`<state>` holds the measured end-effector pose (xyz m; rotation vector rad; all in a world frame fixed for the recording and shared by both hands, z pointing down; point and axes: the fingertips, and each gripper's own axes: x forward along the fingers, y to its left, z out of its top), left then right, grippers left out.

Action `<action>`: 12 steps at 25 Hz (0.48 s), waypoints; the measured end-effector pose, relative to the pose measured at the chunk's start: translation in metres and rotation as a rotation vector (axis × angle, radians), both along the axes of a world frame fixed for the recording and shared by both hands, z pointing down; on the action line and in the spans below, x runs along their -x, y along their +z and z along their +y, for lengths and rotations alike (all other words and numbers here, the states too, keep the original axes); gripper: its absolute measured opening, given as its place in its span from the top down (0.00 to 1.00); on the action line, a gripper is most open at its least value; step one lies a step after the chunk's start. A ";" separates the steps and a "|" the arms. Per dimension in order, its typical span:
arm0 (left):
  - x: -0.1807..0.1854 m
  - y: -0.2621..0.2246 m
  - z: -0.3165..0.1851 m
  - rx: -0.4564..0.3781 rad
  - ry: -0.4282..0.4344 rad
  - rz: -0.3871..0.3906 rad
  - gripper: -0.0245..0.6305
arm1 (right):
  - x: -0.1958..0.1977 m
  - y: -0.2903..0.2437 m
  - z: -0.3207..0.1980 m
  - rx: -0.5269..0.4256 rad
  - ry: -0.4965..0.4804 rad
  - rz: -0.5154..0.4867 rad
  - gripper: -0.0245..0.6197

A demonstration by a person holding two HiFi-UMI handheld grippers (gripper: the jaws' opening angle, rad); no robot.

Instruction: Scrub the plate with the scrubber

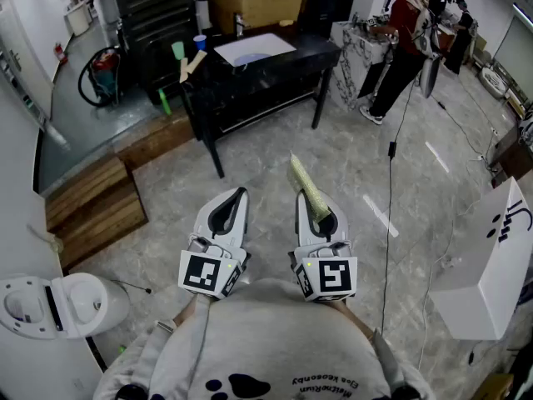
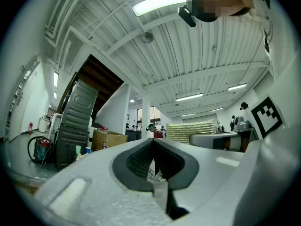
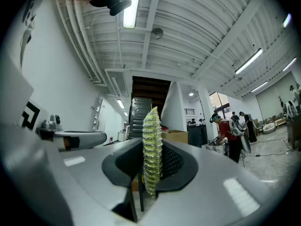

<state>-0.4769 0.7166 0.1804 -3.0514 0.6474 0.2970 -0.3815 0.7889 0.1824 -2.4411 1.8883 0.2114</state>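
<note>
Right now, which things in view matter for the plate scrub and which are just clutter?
Job: scrubber, clamped in right tool; left tool, shut and empty; white flat item on black table, possibly the plate.
Lying about: cardboard box; blue cup; wooden steps.

nothing reads clearly: the small upside-down lettering (image 1: 326,383) on the grey sweatshirt (image 1: 250,332) is too blurred.

A black surface (image 1: 293,63) stands on the grey marbled floor (image 1: 258,169), carrying a cardboard box (image 1: 254,0), a flat white sheet (image 1: 254,48), a blue cup (image 1: 200,42) and a small green item (image 1: 177,51).
</note>
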 end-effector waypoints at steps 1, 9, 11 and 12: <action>0.002 0.000 0.001 0.001 -0.007 0.001 0.96 | 0.003 0.000 0.000 0.001 -0.008 0.004 0.85; 0.002 -0.004 0.010 -0.004 -0.033 0.013 0.96 | 0.007 -0.004 0.010 -0.006 -0.039 0.033 0.85; -0.001 -0.003 0.017 -0.008 -0.034 0.012 0.96 | 0.005 -0.004 0.016 -0.016 -0.041 0.044 0.85; -0.003 -0.002 0.021 -0.013 -0.033 0.011 0.96 | 0.004 -0.004 0.019 -0.024 -0.041 0.049 0.85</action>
